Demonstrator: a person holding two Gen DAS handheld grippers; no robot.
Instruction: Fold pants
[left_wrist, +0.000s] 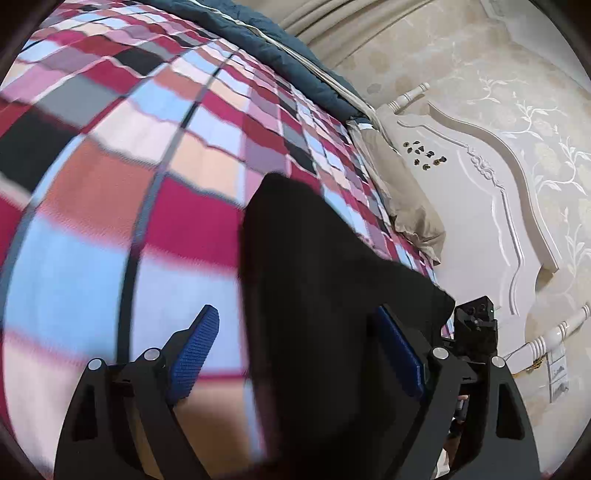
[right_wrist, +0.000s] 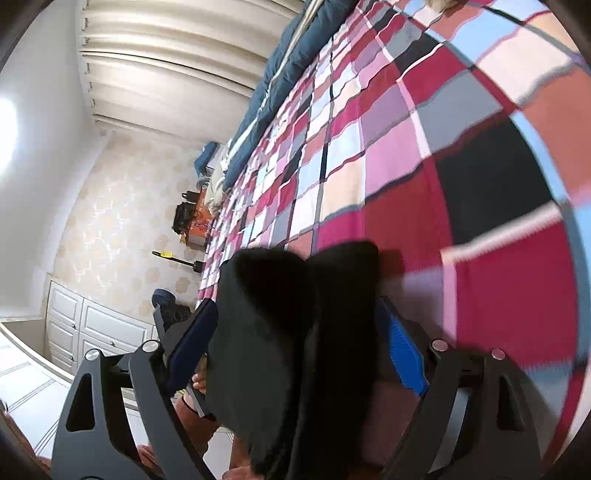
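Left wrist view has the left tool (left_wrist: 295, 343) with its blue pads (left_wrist: 194, 354) spread wide apart, and the black pants (left_wrist: 314, 295) bunched up in the gap between them. The fabric presses against the right pad but sits clear of the other one, so it's not pinched. Everything's over a bed with a checked bedspread (left_wrist: 147, 166) in red, pink, blue and grey; a beige pillow (left_wrist: 402, 195) sits by the white headboard (left_wrist: 480, 206).

Right wrist view is pretty much the same deal: right tool (right_wrist: 295, 343) spread open, a thick fold of the pants (right_wrist: 288, 332) filling most of the gap, hanging over the bedspread (right_wrist: 424, 147). The cloth lies near both pads (right_wrist: 404, 354), but I honestly can't tell if they're squeezing it. The edges are motion-blurred.
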